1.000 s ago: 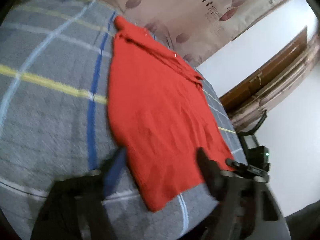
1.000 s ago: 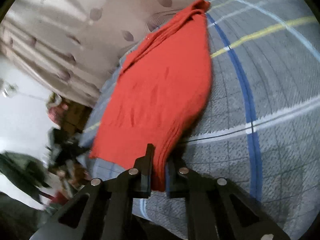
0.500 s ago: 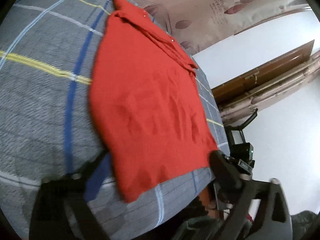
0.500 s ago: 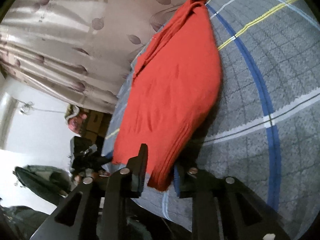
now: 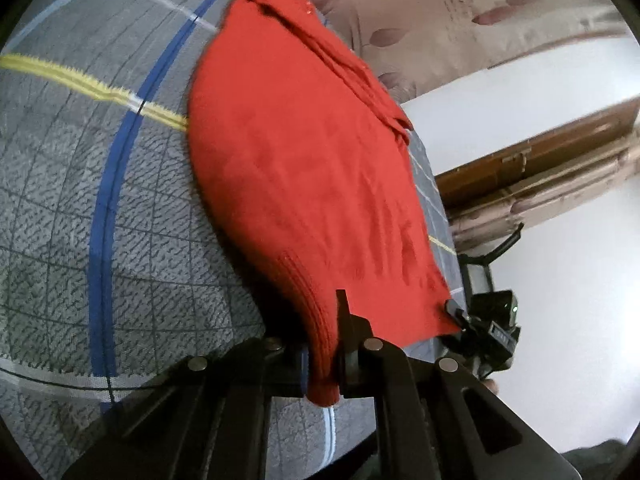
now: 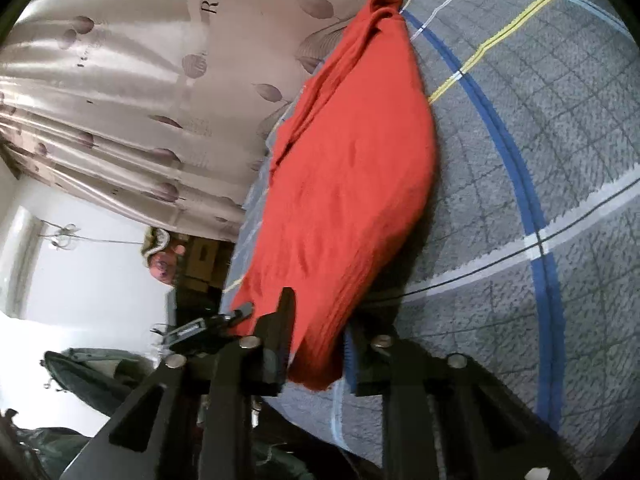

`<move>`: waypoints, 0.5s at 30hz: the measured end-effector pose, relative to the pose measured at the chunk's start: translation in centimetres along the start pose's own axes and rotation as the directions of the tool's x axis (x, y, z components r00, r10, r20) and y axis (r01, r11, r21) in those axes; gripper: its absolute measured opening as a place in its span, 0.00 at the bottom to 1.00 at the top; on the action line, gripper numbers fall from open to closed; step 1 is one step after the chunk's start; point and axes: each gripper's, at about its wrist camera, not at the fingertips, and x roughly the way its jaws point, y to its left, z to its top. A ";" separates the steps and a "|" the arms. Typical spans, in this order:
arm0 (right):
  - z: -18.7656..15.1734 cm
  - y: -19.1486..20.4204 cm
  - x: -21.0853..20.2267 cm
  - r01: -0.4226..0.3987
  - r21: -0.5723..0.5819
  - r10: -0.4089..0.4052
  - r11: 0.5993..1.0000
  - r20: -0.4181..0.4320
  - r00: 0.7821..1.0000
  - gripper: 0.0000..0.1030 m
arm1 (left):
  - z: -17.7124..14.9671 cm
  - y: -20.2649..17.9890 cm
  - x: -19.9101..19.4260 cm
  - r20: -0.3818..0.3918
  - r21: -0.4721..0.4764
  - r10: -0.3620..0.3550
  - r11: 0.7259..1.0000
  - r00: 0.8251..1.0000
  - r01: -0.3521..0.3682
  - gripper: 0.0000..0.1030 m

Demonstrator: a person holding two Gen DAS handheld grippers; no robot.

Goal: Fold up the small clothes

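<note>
Closing just now, left gripper [image 5: 322, 354] pinches the near hem corner of the red sweater [image 5: 304, 168], lying on the plaid bed cover [image 5: 80, 200] | right gripper [image 6: 320, 354] pinches the other hem corner | both corners held, fold can start | curtain [image 6: 140, 60] beyond sweater: letters "Ro…", rest unreadable
</note>
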 end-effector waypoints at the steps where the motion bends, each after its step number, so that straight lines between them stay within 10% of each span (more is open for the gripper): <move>1: 0.0 -0.1 0.0 0.005 -0.001 -0.005 1.000 0.003 1.000 0.03 | -0.1 -0.2 0.0 0.007 0.012 0.005 1.000 1.000 -0.005 0.09; 15: 0.2 1.5 -2.0 -0.076 -0.023 0.077 0.997 0.075 0.994 0.06 | -0.2 -1.2 -3.4 0.210 0.046 -0.023 0.999 0.977 0.014 0.09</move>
